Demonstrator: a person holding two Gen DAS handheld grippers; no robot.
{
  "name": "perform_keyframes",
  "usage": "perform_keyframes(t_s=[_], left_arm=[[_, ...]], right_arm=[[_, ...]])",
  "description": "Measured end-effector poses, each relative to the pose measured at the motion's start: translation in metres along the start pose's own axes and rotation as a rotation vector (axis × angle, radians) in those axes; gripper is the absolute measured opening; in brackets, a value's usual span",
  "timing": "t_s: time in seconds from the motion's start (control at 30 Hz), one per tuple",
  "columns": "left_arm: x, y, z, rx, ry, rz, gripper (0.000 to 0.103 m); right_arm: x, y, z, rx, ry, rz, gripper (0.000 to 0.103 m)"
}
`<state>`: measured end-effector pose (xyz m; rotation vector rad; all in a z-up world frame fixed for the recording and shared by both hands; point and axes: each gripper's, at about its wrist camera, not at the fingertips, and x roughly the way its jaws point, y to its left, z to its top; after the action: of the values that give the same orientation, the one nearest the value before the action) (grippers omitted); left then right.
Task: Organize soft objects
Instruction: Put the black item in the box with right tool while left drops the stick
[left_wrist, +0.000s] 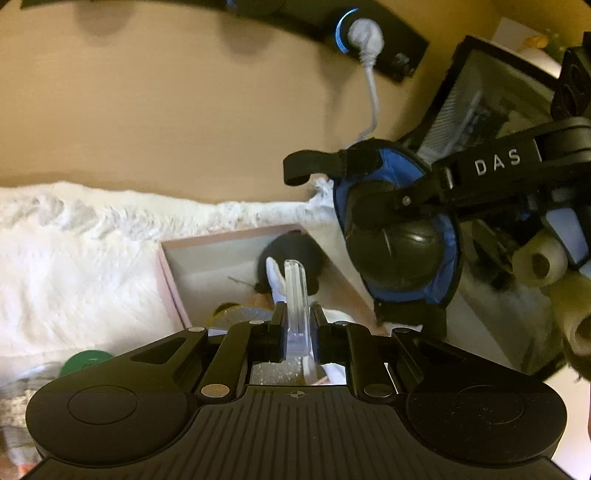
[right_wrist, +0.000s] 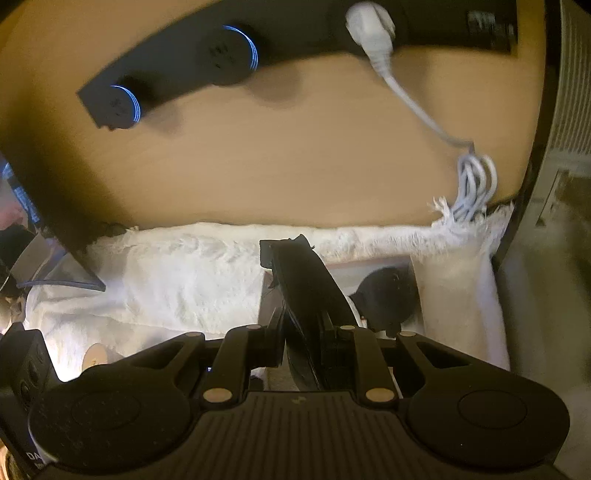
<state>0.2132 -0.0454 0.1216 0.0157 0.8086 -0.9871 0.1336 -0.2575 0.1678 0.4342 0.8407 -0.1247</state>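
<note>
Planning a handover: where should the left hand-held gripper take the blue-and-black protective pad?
Take the loose black strap jutting from the upper left of the protective pad, coming from the left. It is thin, flat and free; the domed cap is wide and smooth, and the right hand-held gripper occupies the right edge.

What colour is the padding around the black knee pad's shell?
Blue padding, clearest in the left wrist view.

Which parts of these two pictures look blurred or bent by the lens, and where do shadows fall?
Left wrist view: white fluffy rug smeared by motion, knee pad sharper; edges curve. Right wrist view: power strip bends strongly, its sockets casting soft shadows on the wooden wall.
</note>
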Motion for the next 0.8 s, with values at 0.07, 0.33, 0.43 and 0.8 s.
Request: perform_keyframes(t_s=[0.07, 0.33, 0.43, 0.8], left_arm=[[0.014, 0.006, 0.001, -0.032, -0.016, 0.000, 0.016], [0.057, 0.027, -0.014, -0.099, 0.063, 0.057, 0.018], [0.039, 0.027, -0.019, -0.078, 0.026, 0.098, 0.018], [-0.008, 0.030, -0.039, -0.074, 0.036, 0.089, 0.018]], right_arm=[[0.012, -0.005, 0.000, 0.006, 0.011, -0.008, 0.016], [0.067, -0.024, -0.011, 0.005, 0.061, -0.006, 0.018], [0.086, -0.032, -0.026, 0.024, 0.116, 0.022, 0.019], [0.158, -0.055, -0.043, 0.170, 0.159, 0.153, 0.000]])
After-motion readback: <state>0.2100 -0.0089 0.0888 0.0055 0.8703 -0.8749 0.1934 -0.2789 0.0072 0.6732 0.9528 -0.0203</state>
